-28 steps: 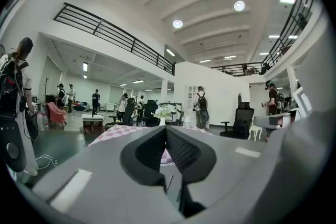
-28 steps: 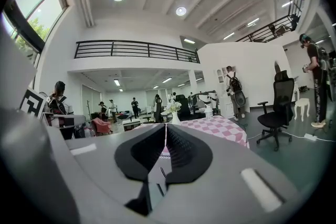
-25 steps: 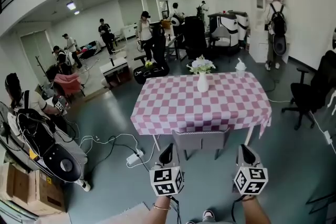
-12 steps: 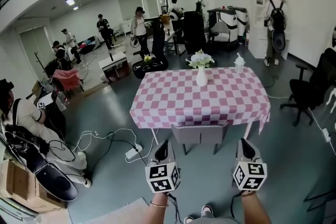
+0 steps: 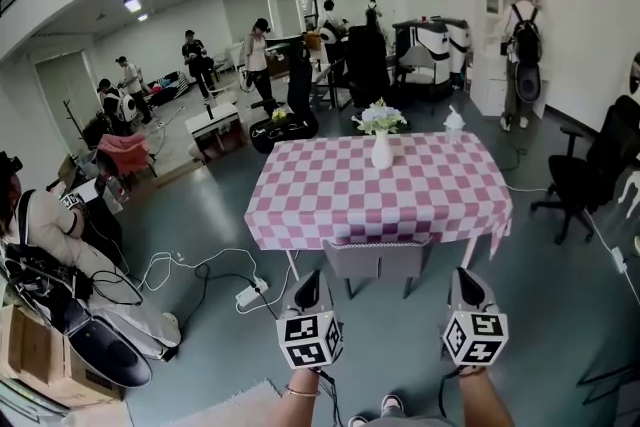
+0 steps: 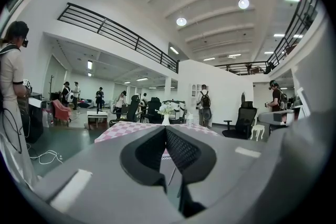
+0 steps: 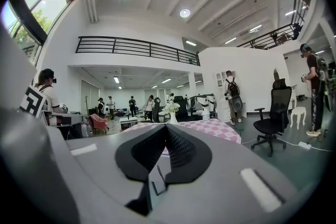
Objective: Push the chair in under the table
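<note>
Far L: seated person [image 5: 45, 230] amid cables, box [image 5: 35, 355] in the corner. Power strip [image 5: 249, 295] on the floor, L of the table legs.

Next up, L gripper [image 5: 310, 283]: pointing fwd at the table, jaws pressed together, nothing btwn them. Plain to see in its own view.

Table [image 5: 330, 200] dead centre, pink-and-white check cloth. Vase [image 5: 381, 151] w/ white flowers upright near the far edge. Small white item [image 5: 455, 124] at the far R corner, too small to tell what.

Chair [image 5: 377, 260]: grey, tucked in at the table's near edge, back just below the cloth hem, legs showing beneath. Btwn the two grippers and ahead of them, touching neither.

R gripper [image 5: 467, 283]: level w/ the L one, also aimed at the table, jaws closed tight, empty.

Further R: black office chair [image 5: 578, 183], well apart from the table, cable on the floor beside it. Back R by the white wall, person w/ backpack [image 5: 521, 40] facing a cabinet. More people standing at the back of the hall.
</note>
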Tool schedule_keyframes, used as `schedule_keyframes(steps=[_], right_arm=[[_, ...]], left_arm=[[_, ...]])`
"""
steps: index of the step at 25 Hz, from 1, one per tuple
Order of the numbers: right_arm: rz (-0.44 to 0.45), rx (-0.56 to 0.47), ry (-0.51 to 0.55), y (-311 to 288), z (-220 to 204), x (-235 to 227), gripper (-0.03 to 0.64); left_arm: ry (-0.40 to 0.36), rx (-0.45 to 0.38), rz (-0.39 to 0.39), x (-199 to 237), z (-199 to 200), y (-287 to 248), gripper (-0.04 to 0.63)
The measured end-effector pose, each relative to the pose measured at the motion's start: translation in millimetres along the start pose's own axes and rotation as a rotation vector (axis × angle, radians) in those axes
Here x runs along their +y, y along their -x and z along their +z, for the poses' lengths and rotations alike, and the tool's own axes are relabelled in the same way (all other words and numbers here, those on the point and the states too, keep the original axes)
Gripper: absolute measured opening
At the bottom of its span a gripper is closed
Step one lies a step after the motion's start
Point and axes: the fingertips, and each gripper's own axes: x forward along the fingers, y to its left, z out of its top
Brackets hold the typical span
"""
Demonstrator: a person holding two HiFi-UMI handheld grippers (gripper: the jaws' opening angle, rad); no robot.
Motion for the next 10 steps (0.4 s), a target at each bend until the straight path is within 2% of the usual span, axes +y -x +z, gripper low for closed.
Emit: schedule_keyframes(steps=[10], right_arm=[[-0.02, 0.004, 0.004, 2.8, -3.2, -8.4, 0.009]], left_arm=[[0.014, 0.011, -0.009, -1.2, -10.2, -4.9, 0.0]])
